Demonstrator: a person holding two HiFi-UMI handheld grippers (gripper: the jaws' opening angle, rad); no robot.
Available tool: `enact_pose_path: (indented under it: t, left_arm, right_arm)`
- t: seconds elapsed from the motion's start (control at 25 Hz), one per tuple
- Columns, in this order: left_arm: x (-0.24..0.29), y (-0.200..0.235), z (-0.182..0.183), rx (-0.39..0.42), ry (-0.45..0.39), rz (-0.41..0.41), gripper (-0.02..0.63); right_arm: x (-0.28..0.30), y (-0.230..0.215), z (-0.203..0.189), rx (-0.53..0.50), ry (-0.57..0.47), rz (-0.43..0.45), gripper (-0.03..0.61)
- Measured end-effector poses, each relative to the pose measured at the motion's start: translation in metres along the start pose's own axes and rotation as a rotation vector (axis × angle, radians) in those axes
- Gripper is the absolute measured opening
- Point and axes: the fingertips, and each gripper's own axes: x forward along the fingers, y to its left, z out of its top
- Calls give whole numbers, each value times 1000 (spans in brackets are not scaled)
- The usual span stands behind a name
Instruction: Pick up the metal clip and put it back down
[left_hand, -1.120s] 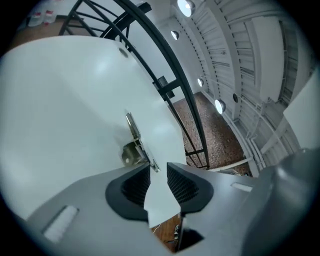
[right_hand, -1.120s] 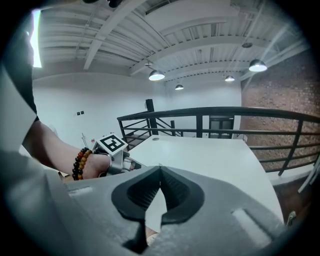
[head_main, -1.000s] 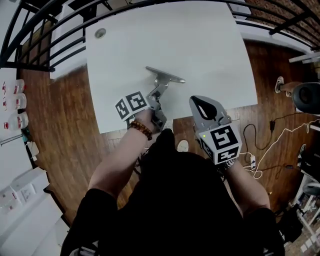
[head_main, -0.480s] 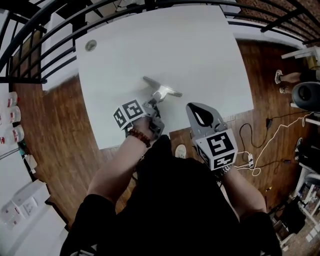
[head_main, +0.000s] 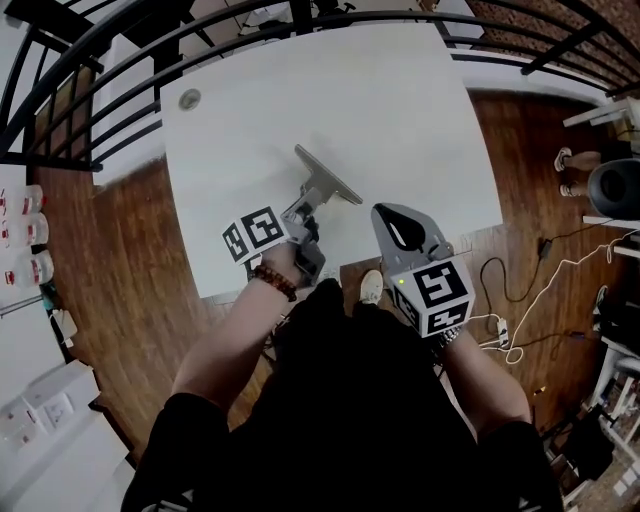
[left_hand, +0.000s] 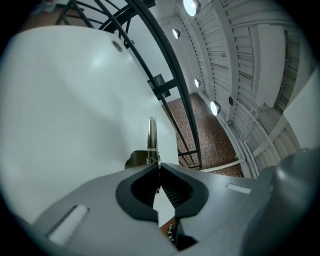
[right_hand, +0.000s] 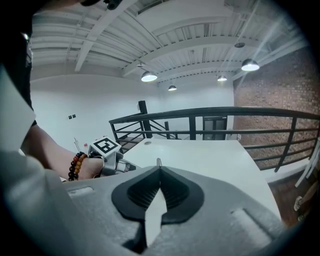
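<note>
The metal clip (head_main: 325, 182), a silver spring clip with a long flat bar, is over the white table (head_main: 400, 110) near its front edge. My left gripper (head_main: 305, 212) reaches to its handle end, jaws closing, with the handle pinched between the tips. In the left gripper view the clip (left_hand: 151, 137) stands edge-on straight out from the left gripper (left_hand: 158, 167), with a dark shadow on the table beside it. My right gripper (head_main: 395, 222) hovers at the table's front edge to the right, shut and empty; the right gripper (right_hand: 159, 167) shows its jaws pressed together.
A black railing (head_main: 120, 60) curves round the table's far and left sides. A round grommet (head_main: 189, 98) sits in the far left corner of the table. Cables and a power strip (head_main: 500, 325) lie on the wooden floor at the right.
The left gripper's jaws have closed onto the clip's handle. The clip's long bar has swung from lying across the table to a diagonal. The right gripper has stayed put.
</note>
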Motion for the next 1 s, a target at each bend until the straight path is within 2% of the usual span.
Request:
enact_pose_path:
  t: [0.52,0.72,0.88,1.0]
  left_arm:
    - [-45,-115,-24,306,-141,-84,18]
    - [-63,-152,-42,374,-201,-114,18]
    - [-83,-176,-50,452,-287,-103,18]
    - [-100,-188,-58,465,-318,-128,18]
  right_arm:
    - [-65,-19,28,-2,-157,50,-9]
    - [-95,-24,34,-14,-217,67,-9]
    - [-120,-27,37,-21,-252,92,-9]
    - [-131,-19,44,-38,-271,107,-9]
